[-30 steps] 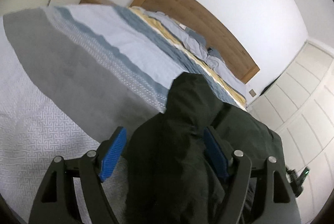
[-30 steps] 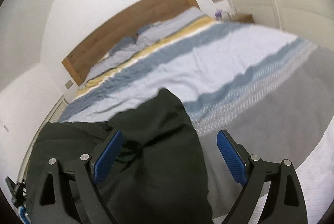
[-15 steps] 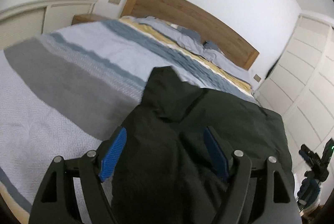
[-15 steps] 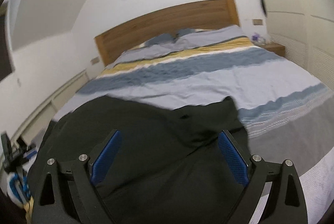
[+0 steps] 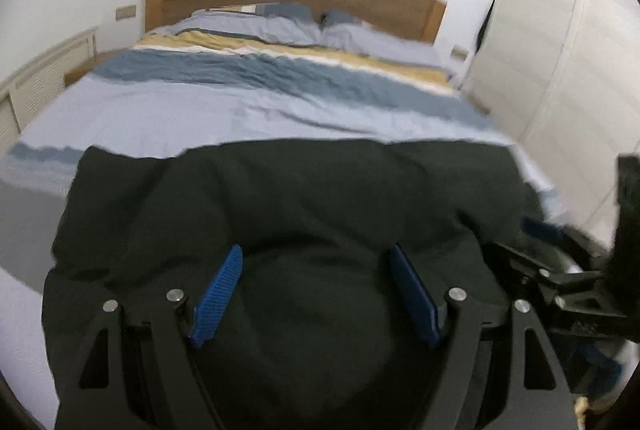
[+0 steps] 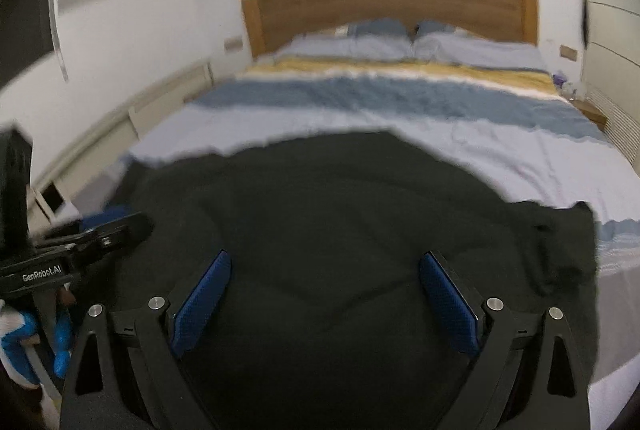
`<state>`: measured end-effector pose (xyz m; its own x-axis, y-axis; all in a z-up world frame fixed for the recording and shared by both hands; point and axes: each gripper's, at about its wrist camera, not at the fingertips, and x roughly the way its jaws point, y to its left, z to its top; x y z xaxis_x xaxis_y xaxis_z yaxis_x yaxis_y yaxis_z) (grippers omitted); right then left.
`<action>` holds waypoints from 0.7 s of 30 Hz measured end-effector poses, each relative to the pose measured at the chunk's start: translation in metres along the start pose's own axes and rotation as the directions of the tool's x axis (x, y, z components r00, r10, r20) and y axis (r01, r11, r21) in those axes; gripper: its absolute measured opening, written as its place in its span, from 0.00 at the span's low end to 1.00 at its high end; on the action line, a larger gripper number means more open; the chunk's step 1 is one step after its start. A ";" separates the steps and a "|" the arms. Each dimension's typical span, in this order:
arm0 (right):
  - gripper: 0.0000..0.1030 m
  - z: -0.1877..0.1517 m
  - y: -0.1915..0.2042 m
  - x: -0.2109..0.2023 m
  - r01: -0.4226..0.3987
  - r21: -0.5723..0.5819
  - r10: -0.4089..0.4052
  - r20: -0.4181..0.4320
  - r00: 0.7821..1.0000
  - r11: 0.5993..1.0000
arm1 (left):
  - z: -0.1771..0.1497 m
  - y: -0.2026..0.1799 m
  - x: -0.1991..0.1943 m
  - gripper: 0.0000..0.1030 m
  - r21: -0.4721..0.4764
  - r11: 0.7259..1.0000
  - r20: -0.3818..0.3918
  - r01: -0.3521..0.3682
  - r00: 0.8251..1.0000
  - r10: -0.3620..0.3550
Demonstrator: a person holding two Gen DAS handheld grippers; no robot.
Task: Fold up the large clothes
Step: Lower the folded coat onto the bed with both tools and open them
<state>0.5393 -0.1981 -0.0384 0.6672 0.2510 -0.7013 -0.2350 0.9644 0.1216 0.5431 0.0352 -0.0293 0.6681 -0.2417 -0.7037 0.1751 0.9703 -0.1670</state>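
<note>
While both tools tilt down toward the foot of the bed [image 5: 280, 117], the left gripper [image 5: 316, 294] sits with its 2 blue pads spread wide over a bulge of the dark garment [image 5: 288, 197], and I cannot tell whether those pads press into the cloth or merely straddle it; the right gripper [image 6: 328, 294] likewise has its 2 blue pads standing far apart, with flat dark fabric lying between them and no pinch that I can make out. The 1 garment, black or very dark green, is spread across the lower half of the striped duvet, its far edge reaching the pale blue band and 1 corner trailing out to the right in the right wrist view. Each camera catches the other tool at its edge: the right one pokes in low on the right of the left wrist view, the left one low on the left of the right wrist view, both smeared by motion blur. The near part of the garment is cut off under the black gripper frames, so its full shape is hidden. At the head I count 2 pillows [image 6: 412, 41] against 1 wooden headboard [image 6: 392, 9], and the white wardrobe doors [image 5: 560, 61] beside the bed are blurred
</note>
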 end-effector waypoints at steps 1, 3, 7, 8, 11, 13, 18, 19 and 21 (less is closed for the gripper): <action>0.93 0.001 -0.001 0.011 0.013 -0.003 -0.013 -0.016 1.000 1.000 | 0.002 -0.002 0.011 0.74 0.017 1.000 -0.012 -0.021 1.000 0.021; 0.93 0.002 -0.010 0.026 0.027 0.027 -0.026 -0.039 0.999 0.999 | 0.005 0.000 0.030 0.78 -0.006 0.999 -0.034 -0.037 0.999 0.037; 0.94 0.006 -0.036 0.050 0.054 0.123 -0.047 -0.059 0.997 0.991 | 0.008 0.017 0.054 0.82 -0.058 0.997 -0.074 -0.046 0.996 0.042; 0.94 0.007 -0.042 0.055 0.057 0.140 -0.047 -0.068 0.997 0.988 | 0.009 0.021 0.058 0.82 -0.075 0.996 -0.088 -0.048 0.995 0.042; 0.95 0.011 -0.057 0.058 0.082 0.188 -0.068 -0.080 0.995 0.979 | 0.013 0.039 0.058 0.82 -0.145 0.988 -0.114 -0.058 0.993 0.042; 0.94 0.010 -0.068 0.053 0.097 0.221 -0.079 -0.089 0.993 0.970 | 0.013 0.054 0.050 0.82 -0.186 0.978 -0.132 -0.092 0.989 0.068; 0.94 0.000 -0.101 0.021 0.244 0.271 -0.217 -0.126 0.968 0.931 | 0.004 0.085 0.013 0.82 -0.213 0.953 -0.159 -0.218 0.970 0.186; 0.94 -0.002 -0.104 0.013 0.251 0.277 -0.225 -0.125 0.966 0.927 | 0.001 0.086 0.002 0.82 -0.206 0.954 -0.148 -0.218 0.971 0.190; 0.94 -0.008 -0.108 -0.008 0.259 0.288 -0.236 -0.112 0.965 0.922 | -0.009 0.087 -0.024 0.82 -0.202 0.953 -0.125 -0.225 0.971 0.203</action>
<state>0.5541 -0.3047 -0.0512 0.6201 0.0053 -0.7845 0.1594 0.9783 0.1326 0.5353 0.1258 -0.0334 0.5941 -0.0361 -0.8036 -0.1299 0.9816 -0.1401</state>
